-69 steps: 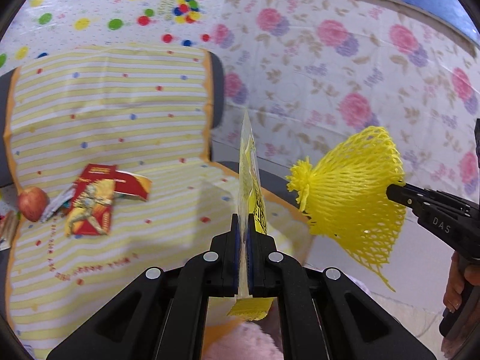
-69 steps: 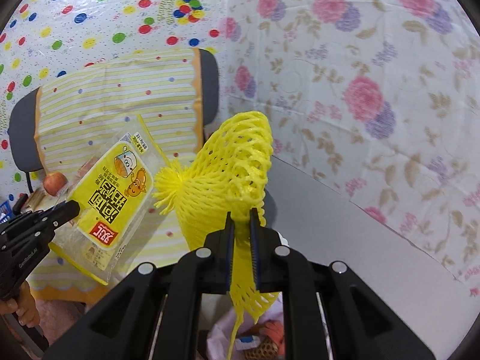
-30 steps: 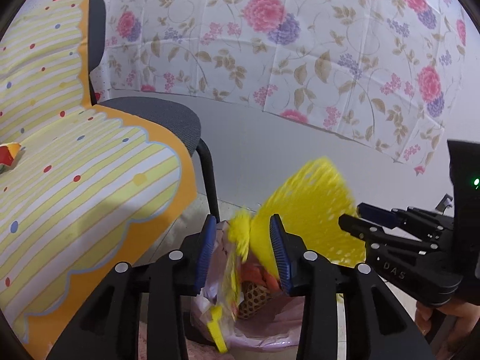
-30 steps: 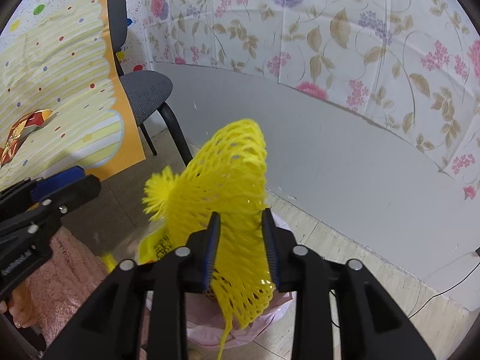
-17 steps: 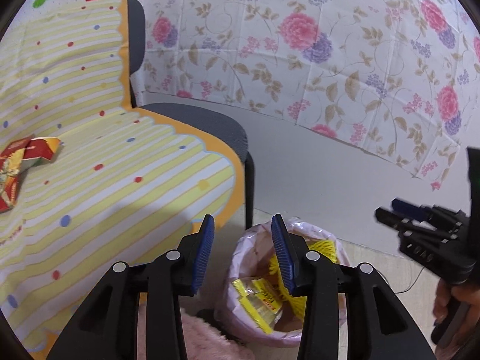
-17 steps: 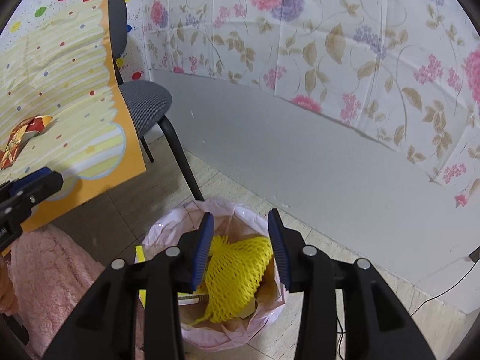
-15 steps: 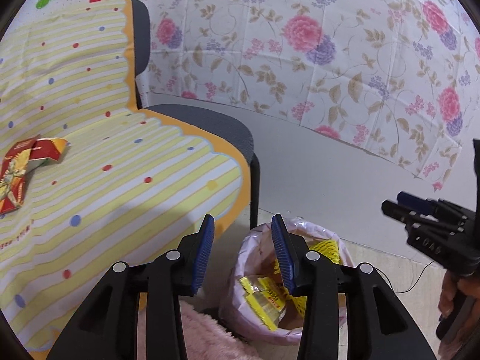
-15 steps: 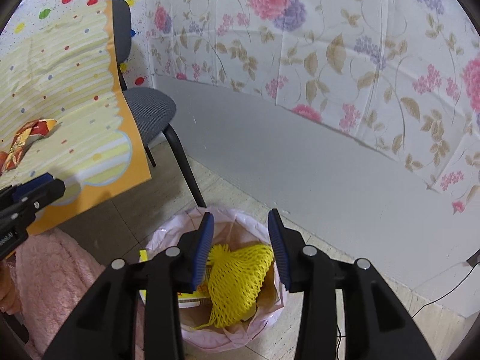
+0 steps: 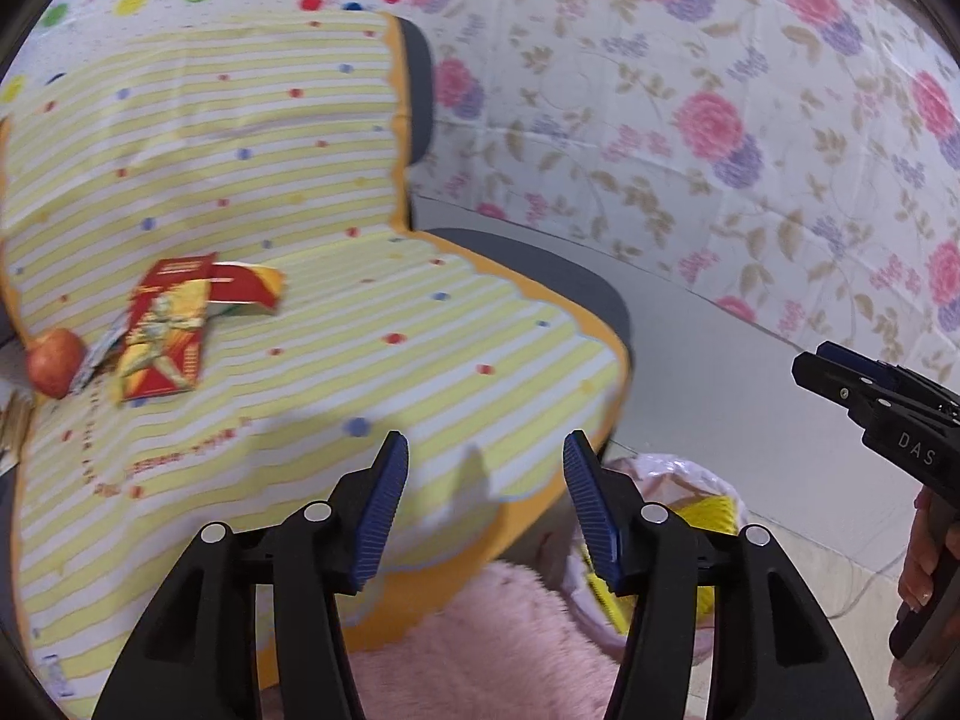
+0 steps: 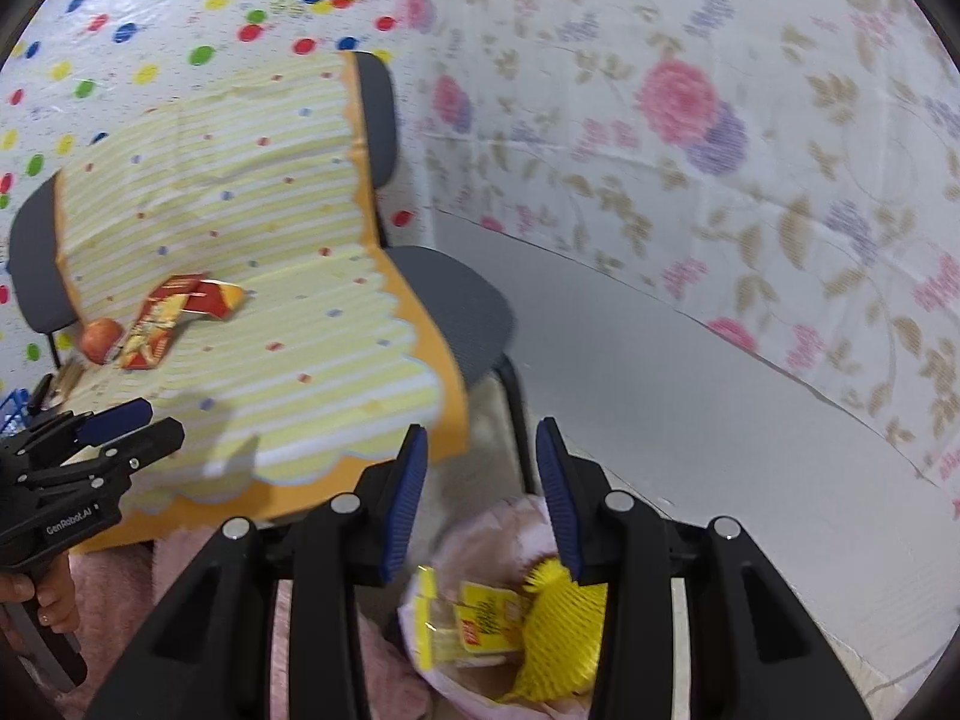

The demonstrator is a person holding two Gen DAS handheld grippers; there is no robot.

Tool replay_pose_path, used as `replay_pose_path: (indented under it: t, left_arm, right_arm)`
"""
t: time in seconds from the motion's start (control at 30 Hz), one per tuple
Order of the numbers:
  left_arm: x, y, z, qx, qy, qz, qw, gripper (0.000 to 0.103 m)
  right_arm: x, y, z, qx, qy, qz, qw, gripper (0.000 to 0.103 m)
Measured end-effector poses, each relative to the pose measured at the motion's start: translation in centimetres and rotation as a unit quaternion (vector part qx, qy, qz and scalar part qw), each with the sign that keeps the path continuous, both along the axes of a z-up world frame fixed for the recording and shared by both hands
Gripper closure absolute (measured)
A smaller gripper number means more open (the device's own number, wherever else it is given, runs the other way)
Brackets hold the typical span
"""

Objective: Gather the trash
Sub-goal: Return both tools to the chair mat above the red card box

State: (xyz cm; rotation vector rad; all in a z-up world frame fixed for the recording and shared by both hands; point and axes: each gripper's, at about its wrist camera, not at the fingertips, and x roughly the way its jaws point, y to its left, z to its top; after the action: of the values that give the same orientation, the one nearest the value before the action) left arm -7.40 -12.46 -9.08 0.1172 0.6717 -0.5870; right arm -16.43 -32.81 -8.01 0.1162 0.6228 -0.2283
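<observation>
The flat red-and-yellow foil snack wrapper lies on the seat of the grey upholstered chair, over the yellow-striped, orange-edged plastic cloth, near the cloth's left edge. Its long axis runs from the seat's front toward the backrest, and a red flap folds off to the right at its far end. A round red apple sits just left of it.

The left gripper hovers over the cloth's front edge, well short of the wrapper; its ribbed blue pads have just been spreading and stand wide apart with nothing between them. The right gripper hangs above the pink plastic-lined trash bin on the floor beside the chair, jaws partly apart and empty. Inside the bin lie a yellow foam fruit net and a glossy yellow snack packet.
</observation>
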Motion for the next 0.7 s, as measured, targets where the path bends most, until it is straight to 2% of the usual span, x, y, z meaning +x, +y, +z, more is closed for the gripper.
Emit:
replay_pose_path:
  t: [0.13,0.33,0.4,0.43,0.47,0.57,0.7]
  left_arm:
    - [1.1,3.6,0.7,0.002,-0.009,0.054,0.9985,0.045]
    - [3.4,9.0,1.3,0.014,-0.013,0.134,0.9907,0.043]
    - [4.3,10.6,1.5,0.023,-0.019,0.163,0.9862,0.039]
    - [4.6,11.5,1.5,0.030,-0.026,0.177,0.9834,0.034]
    - [4.9,12.2,1.6,0.035,-0.031,0.187,0.9813,0.029]
    - [6.2,14.3,1.5,0.039,-0.027,0.207,0.9773,0.028]
    - [8.5,16.4,1.1,0.022,-0.004,0.218,0.9757,0.028]
  right_arm:
    - [2.9,2.4,1.0,-0.010,-0.019,0.048,0.999,0.066]
    - [8.3,6.7,2.1,-0.025,-0.018,0.120,0.992,0.064]
    - [9.9,7.9,2.3,-0.025,-0.016,0.137,0.990,0.064]
    - [10.4,8.3,2.4,-0.026,-0.016,0.143,0.989,0.064]
    - [11.3,9.0,2.5,-0.031,-0.015,0.151,0.988,0.064]
    - [12.6,10.0,2.6,-0.035,-0.011,0.163,0.986,0.064]
    - [15.6,11.8,2.4,-0.041,0.000,0.185,0.982,0.064]
